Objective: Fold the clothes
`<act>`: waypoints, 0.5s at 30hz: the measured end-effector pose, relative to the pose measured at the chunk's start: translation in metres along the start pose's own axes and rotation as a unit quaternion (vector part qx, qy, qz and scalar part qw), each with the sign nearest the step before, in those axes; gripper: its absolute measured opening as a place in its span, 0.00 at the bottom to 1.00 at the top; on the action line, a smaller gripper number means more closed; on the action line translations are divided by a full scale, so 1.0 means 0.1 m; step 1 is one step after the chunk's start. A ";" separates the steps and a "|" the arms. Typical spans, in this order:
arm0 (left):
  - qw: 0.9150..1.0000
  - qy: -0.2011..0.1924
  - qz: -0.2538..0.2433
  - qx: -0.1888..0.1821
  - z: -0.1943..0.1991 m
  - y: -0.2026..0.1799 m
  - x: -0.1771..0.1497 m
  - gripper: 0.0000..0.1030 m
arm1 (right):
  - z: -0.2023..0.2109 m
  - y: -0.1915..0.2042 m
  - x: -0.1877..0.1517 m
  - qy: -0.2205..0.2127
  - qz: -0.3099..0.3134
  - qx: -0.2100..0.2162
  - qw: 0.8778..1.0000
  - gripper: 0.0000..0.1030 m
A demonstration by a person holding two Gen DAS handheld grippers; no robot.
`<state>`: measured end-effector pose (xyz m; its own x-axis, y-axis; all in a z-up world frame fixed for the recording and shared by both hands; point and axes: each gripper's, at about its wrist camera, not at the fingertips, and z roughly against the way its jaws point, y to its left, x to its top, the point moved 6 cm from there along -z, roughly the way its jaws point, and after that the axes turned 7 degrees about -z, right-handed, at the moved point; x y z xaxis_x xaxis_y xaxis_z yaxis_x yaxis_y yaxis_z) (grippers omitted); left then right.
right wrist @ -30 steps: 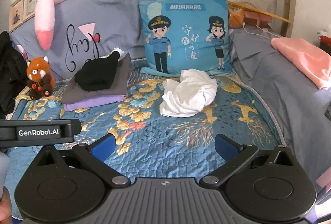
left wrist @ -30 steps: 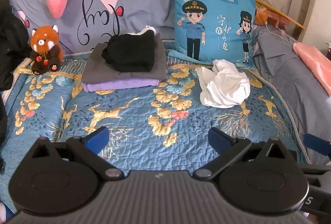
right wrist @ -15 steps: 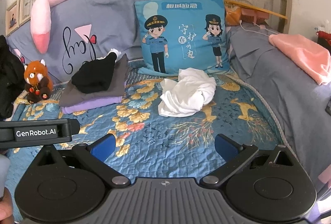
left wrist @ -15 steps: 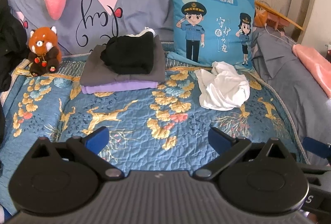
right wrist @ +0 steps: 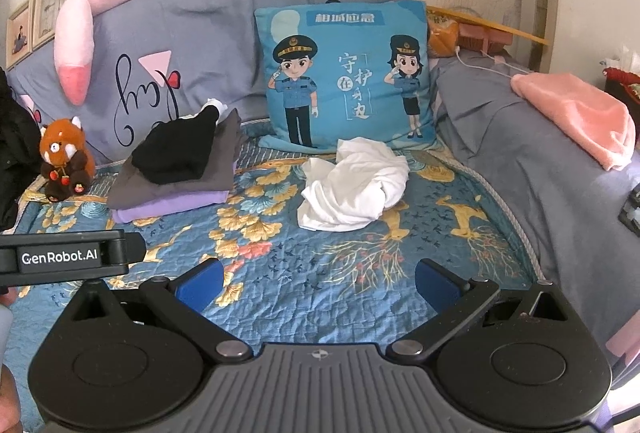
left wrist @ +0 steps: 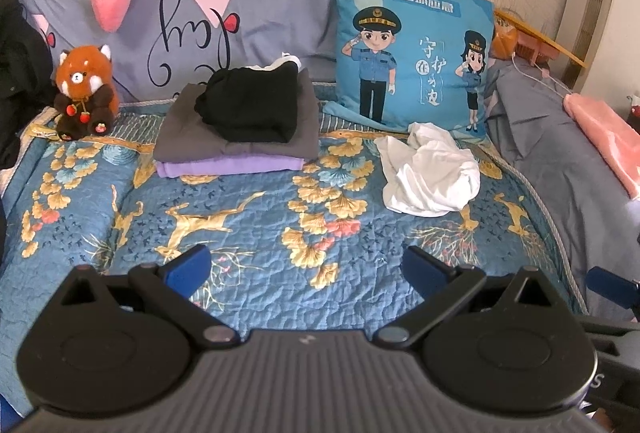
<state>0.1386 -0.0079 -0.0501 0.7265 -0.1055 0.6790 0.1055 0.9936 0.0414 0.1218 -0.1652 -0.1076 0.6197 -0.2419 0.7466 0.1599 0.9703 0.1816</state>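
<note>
A crumpled white cotton garment [right wrist: 354, 189] is seen lying unfolded just before the blue cartoon-officer cushion [right wrist: 346, 75]. A folded black, grey and purple stack [right wrist: 178, 173] is set left of that cushion. The left gripper [left wrist: 304, 269] and right gripper [right wrist: 318, 283] are held spread and empty.

Ahead of you on bed [left wrist: 248, 233]: folded stack [left wrist: 236, 129] at left-centre, crumpled shirt [left wrist: 428, 173] to its right, well apart. Cushion [left wrist: 412, 53] stands just behind shirt. Plush toy [left wrist: 84, 93] sits left of stack. Your left claw [left wrist: 304, 269] and right claw [right wrist: 318, 283] hang over near edge of bed.
</note>
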 end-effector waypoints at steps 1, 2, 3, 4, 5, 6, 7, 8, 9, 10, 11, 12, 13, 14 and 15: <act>1.000 0.000 0.001 0.001 0.00 0.00 0.00 1.00 | 0.00 0.00 0.00 0.000 -0.001 0.001 1.000 1.00; 1.000 0.000 0.002 0.000 0.00 0.00 0.00 1.00 | 0.01 0.00 0.00 0.000 -0.002 0.001 1.000 1.00; 1.000 0.000 0.001 0.000 0.00 0.00 0.00 1.00 | 0.01 0.00 0.00 0.000 -0.002 0.001 1.000 1.00; 1.000 0.001 0.000 0.000 0.00 0.00 0.00 1.00 | 0.00 0.00 0.00 0.001 -0.002 0.001 1.000 1.00; 1.000 0.001 -0.001 0.001 0.00 0.00 0.00 1.00 | 0.00 0.00 0.00 0.002 -0.001 0.000 1.000 1.00; 1.000 0.003 -0.002 0.003 -0.01 0.00 0.00 1.00 | 0.00 0.00 0.00 0.002 -0.001 -0.001 1.000 1.00; 1.000 0.004 -0.004 0.004 -0.01 -0.01 0.00 1.00 | 0.00 0.00 0.00 0.003 0.000 -0.002 1.000 1.00; 1.000 0.004 -0.003 0.004 -0.01 -0.01 0.00 1.00 | 0.00 0.00 -0.01 0.003 0.001 -0.001 1.000 1.00; 1.000 0.004 -0.003 0.005 -0.02 -0.01 0.00 1.00 | 0.01 0.01 -0.01 0.002 0.001 0.000 1.000 1.00; 1.000 0.004 -0.003 0.005 -0.02 -0.01 0.00 1.00 | 0.01 0.02 -0.01 0.002 0.002 0.001 1.000 1.00; 1.000 0.002 -0.005 0.008 -0.01 -0.01 0.00 1.00 | 0.01 0.02 -0.01 0.001 0.002 0.002 1.000 1.00; 1.000 0.001 -0.006 0.012 -0.01 -0.01 0.00 1.00 | 0.02 0.02 -0.01 0.001 0.003 0.002 1.000 1.00; 1.000 0.000 -0.008 0.016 -0.01 -0.01 0.01 1.00 | 0.02 0.02 -0.01 0.001 0.003 0.002 1.000 1.00; 1.000 0.000 -0.008 0.015 -0.01 -0.01 0.01 1.00 | 0.02 0.03 -0.01 0.001 0.003 0.002 1.000 1.00; 1.000 0.000 -0.009 0.015 -0.01 -0.01 0.01 1.00 | 0.02 0.03 -0.01 0.001 0.003 0.002 1.000 1.00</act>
<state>0.1397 -0.0095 -0.0503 0.7251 -0.1231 0.6776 0.0983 0.9923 0.0751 0.1199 -0.1624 -0.1064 0.6223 -0.2366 0.7462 0.1537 0.9716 0.1799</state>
